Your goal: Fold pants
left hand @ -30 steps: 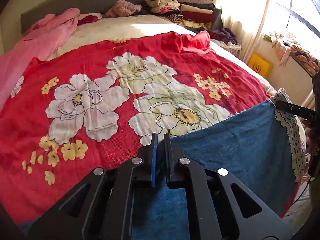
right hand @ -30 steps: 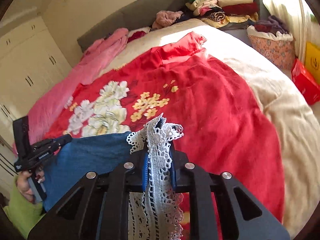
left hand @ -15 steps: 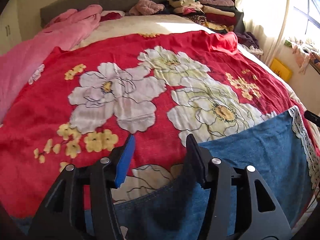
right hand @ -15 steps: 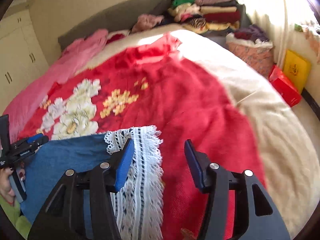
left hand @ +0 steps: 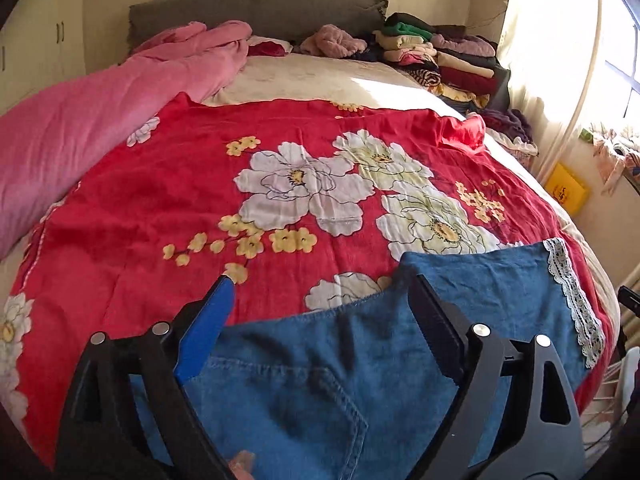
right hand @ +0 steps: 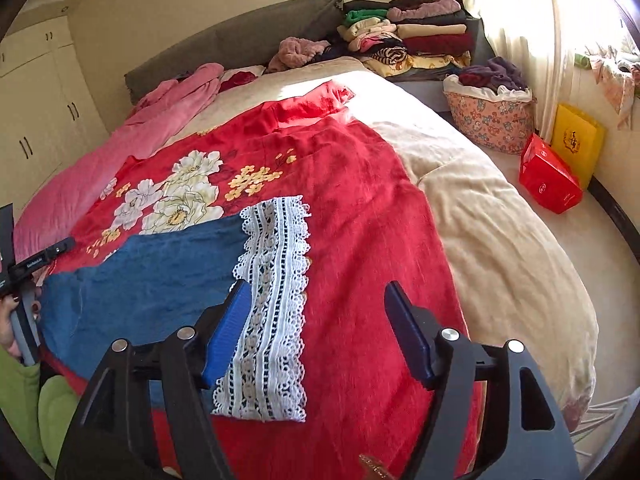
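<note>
Blue denim pants (left hand: 328,380) lie flat on the red flowered blanket (left hand: 168,200) at the bed's near edge. Their white lace hem (right hand: 272,304) lies at the right end; the hem (left hand: 576,304) also shows in the left wrist view. My left gripper (left hand: 320,292) hovers above the waist end, its jaws opening, with nothing pressed between them. My right gripper (right hand: 318,300) hangs over the lace hem, jaws opening; the left pad (right hand: 228,332) overlaps the lace's edge but does not press it. At the left edge of the right wrist view a hand (right hand: 12,320) holds the other gripper.
A pink quilt (left hand: 80,128) lies along the bed's left side. Folded clothes (right hand: 404,36) are stacked by the grey headboard (left hand: 256,8). Right of the bed stand a flowered basket (right hand: 492,120), a red box (right hand: 548,180) and a yellow bag (right hand: 576,140). Beige bedding (right hand: 500,240) covers the right side.
Both grippers were shut on the pants, the left on denim, the right on the lace hem. Both have let go, opened wide and drawn back, and the pants now lie flat.
</note>
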{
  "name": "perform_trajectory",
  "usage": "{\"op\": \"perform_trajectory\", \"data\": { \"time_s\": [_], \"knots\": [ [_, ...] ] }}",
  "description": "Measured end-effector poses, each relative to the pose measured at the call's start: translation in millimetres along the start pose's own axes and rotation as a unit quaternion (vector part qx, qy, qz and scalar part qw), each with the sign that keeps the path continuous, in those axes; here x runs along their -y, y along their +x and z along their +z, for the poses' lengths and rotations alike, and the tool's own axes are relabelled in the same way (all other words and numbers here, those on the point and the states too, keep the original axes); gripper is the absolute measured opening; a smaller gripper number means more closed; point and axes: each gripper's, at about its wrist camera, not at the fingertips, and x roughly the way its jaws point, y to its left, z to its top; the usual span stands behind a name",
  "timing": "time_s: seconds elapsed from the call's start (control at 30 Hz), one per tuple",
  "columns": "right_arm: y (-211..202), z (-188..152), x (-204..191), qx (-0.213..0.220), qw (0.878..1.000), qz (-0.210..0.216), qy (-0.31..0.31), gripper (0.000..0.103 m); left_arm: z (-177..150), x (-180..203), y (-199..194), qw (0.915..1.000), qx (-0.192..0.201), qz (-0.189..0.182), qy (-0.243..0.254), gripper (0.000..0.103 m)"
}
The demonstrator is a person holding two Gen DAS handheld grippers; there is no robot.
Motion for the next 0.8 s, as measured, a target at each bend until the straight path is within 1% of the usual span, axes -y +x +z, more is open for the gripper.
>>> {"op": "perform_trajectory", "data": {
  "time_s": [0.1,0.2,0.27,0.33,0.43,0.5,0.53,0.6,0.67,0.7,0.8],
  "knots": [
    [-7,-5,-14,0.008,1.000,0.006,-0.017,0.068,-7,-8,-15,0.9999,-0.006,0.007,-0.010,0.082],
    [-7,-8,-39,0.007,0.998,0.018,-0.056,0.071,-21,-1,-25,0.9998,-0.020,-0.006,0.001,0.082],
    [-7,-11,-59,0.010,0.995,0.014,-0.094,0.071,-34,15,-22,0.9985,-0.044,-0.013,0.031,0.084],
    [-5,-15,-79,0.009,0.991,0.016,-0.132,0.071,-50,29,-16,0.9961,-0.068,-0.010,0.055,0.086],
    [9,-24,-98,-0.011,0.987,0.022,-0.159,0.071,-69,33,3,0.9919,-0.113,0.007,0.057,0.090],
    [23,-30,-102,-0.035,0.986,0.029,-0.160,0.071,-77,27,17,0.9883,-0.139,0.021,0.060,0.091],
    [28,-34,-101,-0.045,0.986,0.028,-0.157,0.071,-81,22,25,0.9867,-0.152,0.020,0.053,0.091],
    [42,-41,-94,-0.077,0.986,0.024,-0.147,0.071,-83,15,26,0.9870,-0.155,0.008,0.041,0.091],
    [53,-50,-81,-0.106,0.984,0.001,-0.143,0.071,-83,14,26,0.9870,-0.155,0.008,0.042,0.092],
    [54,-54,-75,-0.110,0.984,0.004,-0.143,0.068,-83,14,26,0.9868,-0.156,0.008,0.043,0.092],
    [47,-56,-69,-0.105,0.985,0.001,-0.136,0.067,-83,16,26,0.9867,-0.157,0.007,0.043,0.093]
  ]
}}
